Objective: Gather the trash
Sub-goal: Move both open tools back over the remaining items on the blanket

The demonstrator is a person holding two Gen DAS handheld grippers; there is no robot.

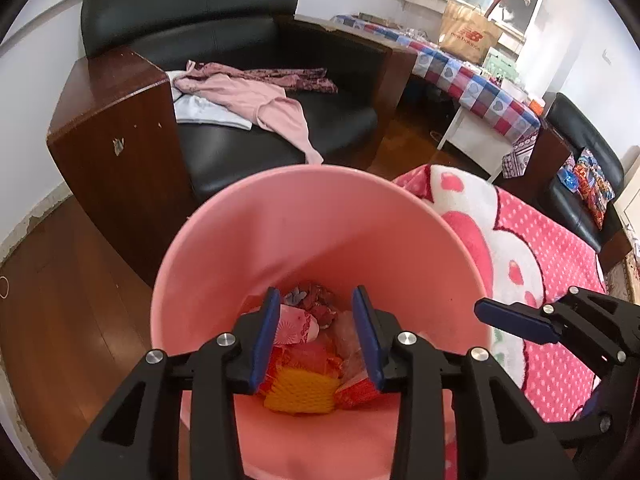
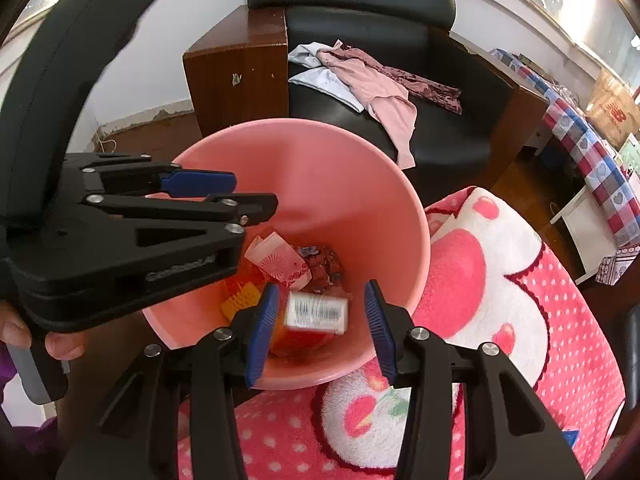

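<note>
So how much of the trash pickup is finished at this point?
Several pieces already lie in the pink bin: a yellow net, a crumpled patterned wrapper and a barcoded box. Both the left gripper and right gripper hover over the bin with jaws open and empty. No loose trash shows on the pink blanket, so little seems left.

One round pink plastic bin (image 2: 320, 168); two black grippers, left (image 1: 316, 336) and right (image 2: 320, 328); two black leather armchairs, the nearer (image 1: 240, 40) beyond the bin; one pink spotted blanket (image 2: 560, 320).
</note>
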